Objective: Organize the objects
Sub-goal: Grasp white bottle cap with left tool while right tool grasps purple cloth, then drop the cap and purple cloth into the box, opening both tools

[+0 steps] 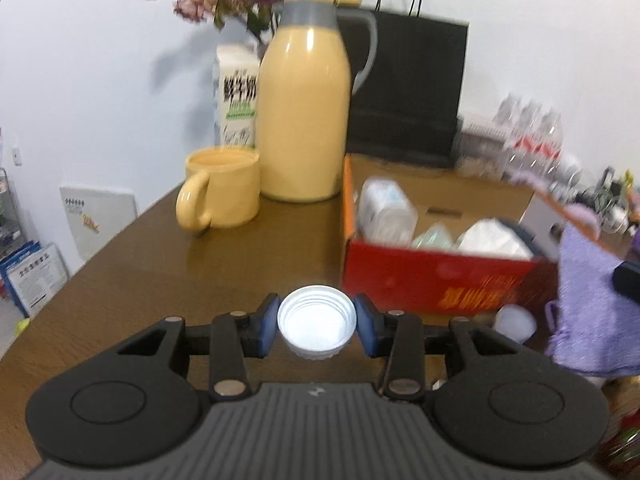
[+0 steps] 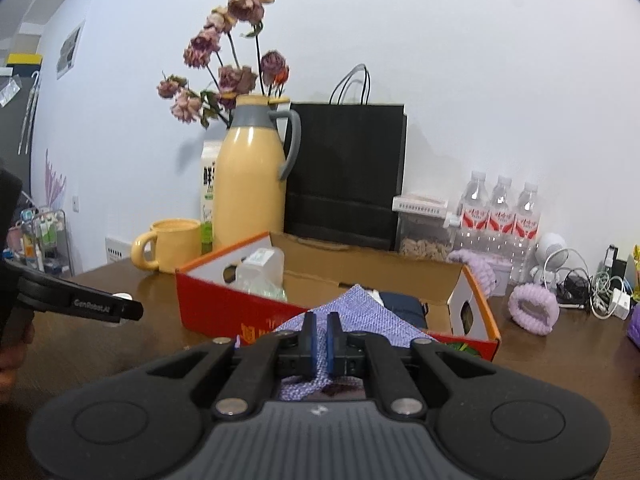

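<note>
1. Far left of the wooden table [image 1: 120,264]: a yellow mug [image 1: 222,194] was seen, handle toward the camera, w/ a milk carton [image 1: 236,96] behind it.
2. Just right of the mug, a yellow thermos jug [image 1: 304,120] was stood upright; dried flowers [image 2: 228,76] were seen behind it, and a black paper bag [image 1: 408,92] to its right.
3. Centre, L wrist view: a white cap [image 1: 317,326], open side up, was gripped by the left gripper [image 1: 317,328]; blue pads were pressed on both its sides, jaws partly closed, cap raised off the table.
4. Right of centre: a red cardboard box [image 1: 440,280] was left open, w/ white packets inside.
5. R wrist view: a purple cloth [image 2: 360,316] was pinched by the right gripper [image 2: 321,348], jaws nearly together, cloth draped over the box's near edge.
6. Far right: three water bottles [image 2: 500,212] were lined up at the wall.
</note>
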`<control>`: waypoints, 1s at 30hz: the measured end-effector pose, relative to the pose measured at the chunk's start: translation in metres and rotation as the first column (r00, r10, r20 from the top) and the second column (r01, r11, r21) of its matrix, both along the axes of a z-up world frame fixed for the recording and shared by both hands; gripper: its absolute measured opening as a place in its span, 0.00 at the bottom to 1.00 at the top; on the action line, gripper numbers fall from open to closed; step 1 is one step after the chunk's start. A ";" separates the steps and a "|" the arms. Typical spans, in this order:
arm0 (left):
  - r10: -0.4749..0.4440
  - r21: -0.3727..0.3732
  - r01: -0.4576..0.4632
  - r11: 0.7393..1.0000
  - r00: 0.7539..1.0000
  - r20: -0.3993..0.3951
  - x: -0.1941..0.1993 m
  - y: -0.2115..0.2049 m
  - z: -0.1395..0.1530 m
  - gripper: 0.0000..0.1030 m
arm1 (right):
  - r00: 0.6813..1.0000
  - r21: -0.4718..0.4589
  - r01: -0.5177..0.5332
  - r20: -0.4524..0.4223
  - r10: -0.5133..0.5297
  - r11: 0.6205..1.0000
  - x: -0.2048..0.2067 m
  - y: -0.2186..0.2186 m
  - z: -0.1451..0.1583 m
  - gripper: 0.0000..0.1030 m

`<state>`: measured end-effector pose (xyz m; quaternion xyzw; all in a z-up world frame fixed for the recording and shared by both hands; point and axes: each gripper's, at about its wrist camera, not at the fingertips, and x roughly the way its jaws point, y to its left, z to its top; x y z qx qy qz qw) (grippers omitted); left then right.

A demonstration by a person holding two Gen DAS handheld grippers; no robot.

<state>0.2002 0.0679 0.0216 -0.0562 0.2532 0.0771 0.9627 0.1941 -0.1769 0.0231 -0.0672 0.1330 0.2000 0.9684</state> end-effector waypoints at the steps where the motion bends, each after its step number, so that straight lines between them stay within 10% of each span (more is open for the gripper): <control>1: -0.006 -0.002 0.006 1.000 1.000 0.016 0.000 -0.001 0.006 0.39 | 1.000 0.005 0.001 0.009 -0.001 1.000 0.000 0.000 0.003 0.03; 13: -0.075 0.003 0.075 0.997 0.989 0.131 0.052 -0.042 0.062 0.40 | 0.996 0.043 0.029 0.085 -0.032 0.999 0.044 0.012 0.046 0.03; 30: -0.126 -0.006 0.126 0.992 0.991 0.048 0.151 -0.067 0.033 0.40 | 0.994 0.022 0.085 -0.066 -0.084 0.996 0.163 0.013 0.017 0.04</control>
